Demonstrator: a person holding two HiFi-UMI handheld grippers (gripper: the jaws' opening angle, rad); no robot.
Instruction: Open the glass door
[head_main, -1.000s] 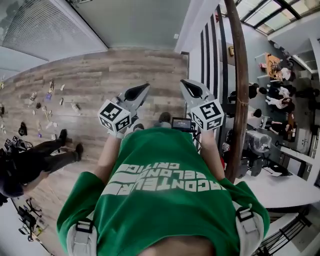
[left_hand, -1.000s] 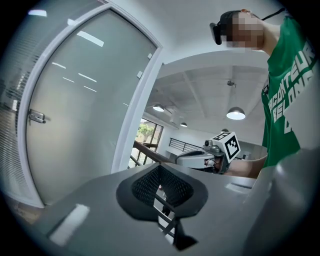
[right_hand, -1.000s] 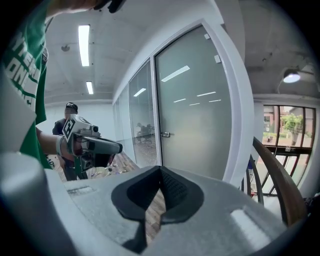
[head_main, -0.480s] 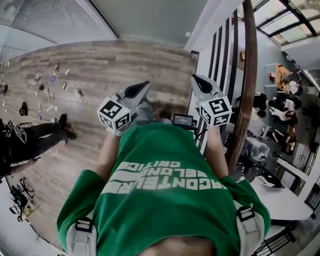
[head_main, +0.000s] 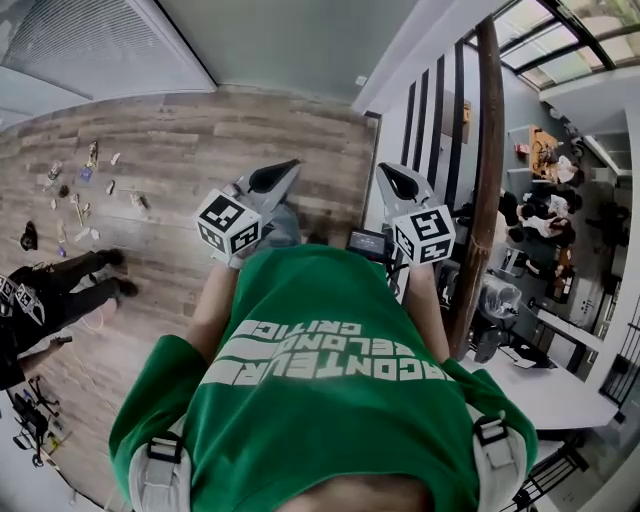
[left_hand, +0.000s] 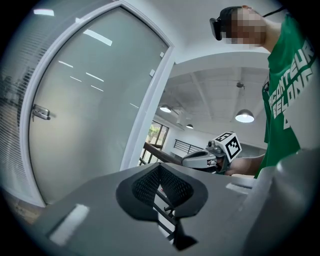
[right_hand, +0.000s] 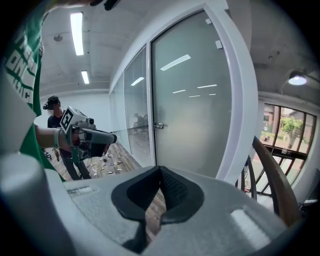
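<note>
The frosted glass door (right_hand: 192, 95) stands shut in its white frame, with a small metal handle (right_hand: 158, 125) on its left edge; the handle (left_hand: 41, 113) also shows in the left gripper view. In the head view the door (head_main: 270, 40) lies ahead, across wooden floor. My left gripper (head_main: 285, 168) and right gripper (head_main: 385, 172) are held side by side in front of the green shirt, well short of the door. Each one's jaws meet at the tips with nothing between them. The left gripper (left_hand: 159, 167) and right gripper (right_hand: 160, 170) both point toward the door.
A dark wooden handrail (head_main: 482, 180) with black balusters runs close on my right, above a lower floor with people at tables (head_main: 545, 205). Several small items (head_main: 80, 190) lie scattered on the floor at left. A person in black (head_main: 50, 295) sits on the floor at left.
The head view has shifted slightly, so the door and rail sit a little differently. Both grippers stay shut in front of the chest. The person in black has slid toward the left edge.
</note>
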